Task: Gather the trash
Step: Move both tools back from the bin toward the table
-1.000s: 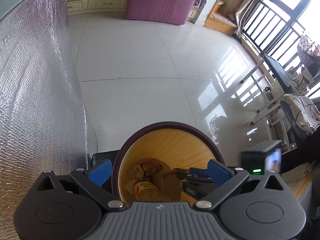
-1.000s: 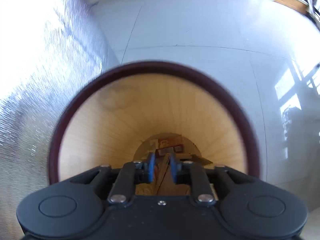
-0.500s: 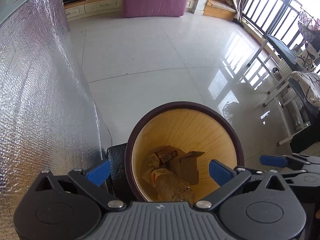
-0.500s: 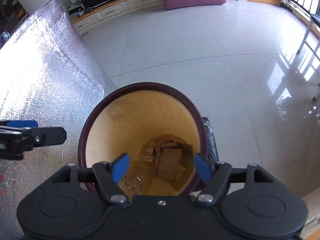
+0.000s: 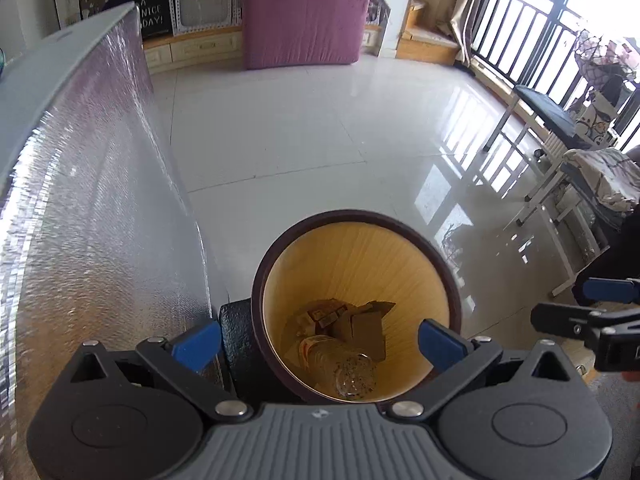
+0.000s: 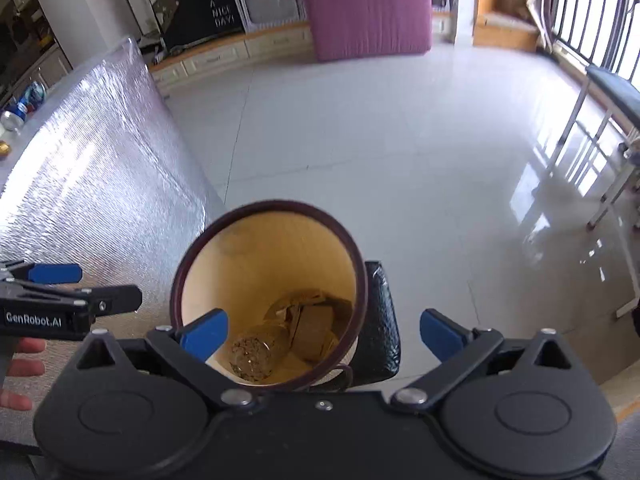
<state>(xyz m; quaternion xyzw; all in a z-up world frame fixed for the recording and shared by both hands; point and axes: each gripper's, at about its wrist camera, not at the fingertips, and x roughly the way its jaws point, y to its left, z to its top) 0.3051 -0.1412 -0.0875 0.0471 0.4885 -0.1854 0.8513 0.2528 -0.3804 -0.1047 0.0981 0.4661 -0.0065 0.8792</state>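
Left wrist view: the left gripper [image 5: 319, 338], its blue-padded jaws spread wide and empty, was seen above a round wastebasket with a dark brown rim and pale wooden inside [image 5: 360, 256]. At the basket's bottom, a clear plastic bottle [image 5: 340, 364] and crumpled brown cardboard scraps [image 5: 362, 324] were seen lying together. In the right wrist view, the right gripper [image 6: 320, 330] was seen with its jaws opening, nothing held between them, above the same basket [image 6: 264, 240]. A silver foil-covered panel [image 5: 92, 220] was seen just beside the basket.
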